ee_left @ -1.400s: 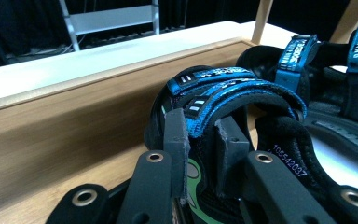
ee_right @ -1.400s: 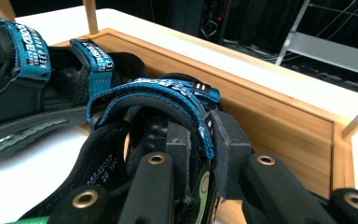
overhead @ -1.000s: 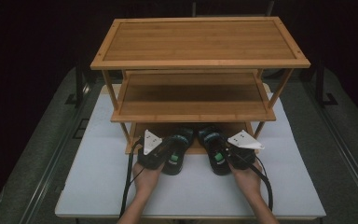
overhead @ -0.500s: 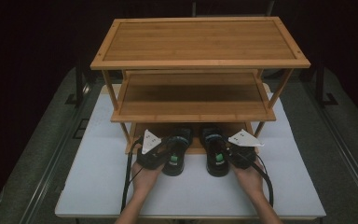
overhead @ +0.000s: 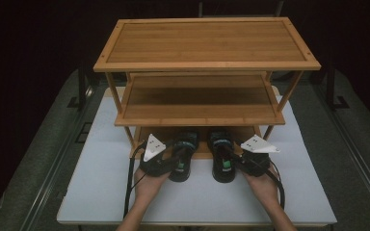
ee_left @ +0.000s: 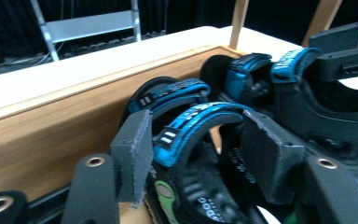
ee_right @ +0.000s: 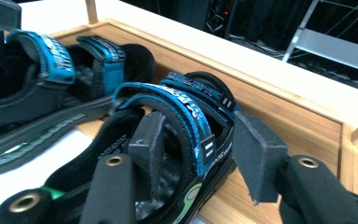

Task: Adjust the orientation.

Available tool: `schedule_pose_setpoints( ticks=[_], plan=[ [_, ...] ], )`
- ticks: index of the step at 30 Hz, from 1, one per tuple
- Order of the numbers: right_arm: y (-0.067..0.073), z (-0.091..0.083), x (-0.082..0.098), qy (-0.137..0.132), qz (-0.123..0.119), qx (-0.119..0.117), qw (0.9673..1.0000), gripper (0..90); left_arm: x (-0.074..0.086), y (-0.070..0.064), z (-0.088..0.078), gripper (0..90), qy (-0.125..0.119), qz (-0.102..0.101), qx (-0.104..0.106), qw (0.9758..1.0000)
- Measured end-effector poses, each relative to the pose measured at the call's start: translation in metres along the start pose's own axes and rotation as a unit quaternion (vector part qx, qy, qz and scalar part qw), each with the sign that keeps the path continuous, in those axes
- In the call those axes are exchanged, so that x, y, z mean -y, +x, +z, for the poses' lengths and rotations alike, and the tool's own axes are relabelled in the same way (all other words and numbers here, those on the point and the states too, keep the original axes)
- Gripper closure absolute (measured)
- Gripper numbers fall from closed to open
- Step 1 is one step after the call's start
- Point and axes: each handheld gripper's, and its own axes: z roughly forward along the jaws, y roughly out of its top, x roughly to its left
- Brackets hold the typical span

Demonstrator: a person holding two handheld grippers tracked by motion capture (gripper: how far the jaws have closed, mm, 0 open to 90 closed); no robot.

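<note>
We are looking first at the left tongs [ee_left: 196, 158]: their jaws have just been opening, and the grey pads are now standing off either side of the blue-edged strap of the left black sandal with blue straps [ee_left: 191, 140], the strap between them but no longer pinched, so we are reading them as released. The right tongs [ee_right: 200, 154] have just been opening likewise, their pads parted around the strap of the right black-and-blue sandal [ee_right: 177, 121] without pressing on it. In the high view both tongs, left [overhead: 166, 161] and right [overhead: 241, 161], are sitting where they sat a second ago, and the two sandals [overhead: 183, 154] [overhead: 220, 155] are lying side by side with their toes on the lowest tier of the three-tier bamboo shoe rack [overhead: 207, 62] and their heels hanging out over the white tabletop [overhead: 101, 192]. We are taking this to mean the pair is being let go as placed, and that backing the tongs off the straps without dragging them is what comes next. Much is staying hard to judge: the middle shelf is shadowing the toes from above, so we cannot tell how far in they reach; each gripper view is cutting its sandal's heel off, and the small print on soles and straps is too blurred to read.
</note>
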Motion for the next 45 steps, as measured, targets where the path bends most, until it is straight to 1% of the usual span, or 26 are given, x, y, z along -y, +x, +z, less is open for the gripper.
schedule_pose_setpoints(
  ticks=[2, 3, 4, 5, 7, 9, 10, 11, 12, 15, 18, 20, 21, 23, 26, 28, 34, 37, 40, 42, 45],
  plan=[
    [-0.001, -0.005, 0.0, -0.005, 0.001, -0.004, 1.0, 51.0, -0.001, -0.002, -0.003, 40.1, -0.004, 0.004, 0.005, 1.0],
    [-0.002, -0.008, 0.0, -0.011, 0.006, -0.01, 0.9999, 49.2, -0.001, -0.002, -0.004, 38.3, -0.006, 0.005, 0.008, 0.9999],
    [-0.003, -0.01, -0.001, -0.013, 0.01, -0.017, 0.9997, 48.0, -0.001, -0.004, -0.007, 37.4, -0.009, 0.005, 0.017, 0.9998],
    [-0.004, -0.014, -0.001, -0.018, 0.017, -0.026, 0.9993, 46.8, -0.001, -0.005, -0.009, 36.2, -0.012, 0.006, 0.021, 0.9997],
    [-0.005, -0.019, -0.001, -0.021, 0.013, -0.036, 0.999, 45.1, -0.001, -0.007, -0.015, 33.7, -0.017, 0.015, 0.02, 0.9995],
    [-0.006, -0.026, 0.0, -0.023, 0.014, -0.045, 0.9986, 42.9, -0.002, -0.009, -0.021, 31.9, -0.027, 0.016, 0.03, 0.9991],
    [-0.007, -0.03, 0.001, -0.027, 0.017, -0.054, 0.998, 41.6, -0.002, -0.009, -0.024, 31.4, -0.028, 0.019, 0.032, 0.9989],
    [-0.008, -0.033, 0.002, -0.03, 0.018, -0.06, 0.9976, 40.6, -0.002, -0.01, -0.026, 30.7, -0.028, 0.023, 0.032, 0.9988],
    [-0.008, -0.036, 0.003, -0.032, 0.019, -0.065, 0.9972, 39.7, -0.002, -0.011, -0.029, 29.9, -0.029, 0.03, 0.038, 0.9984],
    [-0.01, -0.046, 0.008, -0.038, 0.024, -0.078, 0.996, 35.8, -0.002, -0.014, -0.036, 28.0, -0.026, 0.04, 0.044, 0.9979],
    [-0.011, -0.054, 0.013, -0.033, 0.026, -0.089, 0.9951, 31.8, 0.0, -0.016, -0.041, 25.0, -0.023, 0.047, 0.049, 0.9975],
    [-0.01, -0.057, 0.017, -0.034, 0.019, -0.093, 0.9949, 30.0, 0.003, -0.016, -0.043, 23.2, -0.022, 0.052, 0.051, 0.9971],
    [-0.01, -0.059, 0.02, -0.031, 0.016, -0.096, 0.9947, 28.1, 0.004, -0.016, -0.044, 22.1, -0.019, 0.053, 0.05, 0.9972],
    [-0.008, -0.06, 0.026, -0.025, 0.013, -0.095, 0.995, 27.2, 0.006, -0.016, -0.044, 20.3, -0.014, 0.051, 0.055, 0.9971],
    [-0.008, -0.06, 0.031, -0.017, 0.013, -0.101, 0.9947, 25.6, 0.013, -0.016, -0.045, 19.0, -0.009, 0.053, 0.062, 0.9966],
    [-0.006, -0.058, 0.036, -0.007, 0.015, -0.108, 0.994, 25.4, 0.017, -0.016, -0.046, 18.6, -0.011, 0.052, 0.069, 0.9962],
    [0.001, -0.047, 0.045, 0.021, 0.009, -0.118, 0.9928, 23.3, 0.03, -0.016, -0.046, 17.5, -0.002, 0.058, 0.068, 0.996],
    [0.003, -0.042, 0.047, 0.033, 0.006, -0.119, 0.9923, 22.8, 0.035, -0.013, -0.044, 16.9, 0.005, 0.053, 0.069, 0.9962],
    [0.005, -0.039, 0.049, 0.04, 0.003, -0.12, 0.992, 22.0, 0.038, -0.012, -0.042, 16.9, 0.02, 0.059, 0.066, 0.9959],
    [0.006, -0.037, 0.05, 0.047, 0.002, -0.119, 0.9917, 20.5, 0.041, -0.01, -0.039, 16.9, 0.036, 0.06, 0.064, 0.9955],
    [0.008, -0.033, 0.052, 0.062, -0.003, -0.121, 0.9908, 20.5, 0.042, -0.01, -0.031, 16.8, 0.063, 0.062, 0.064, 0.9941]
  ],
)
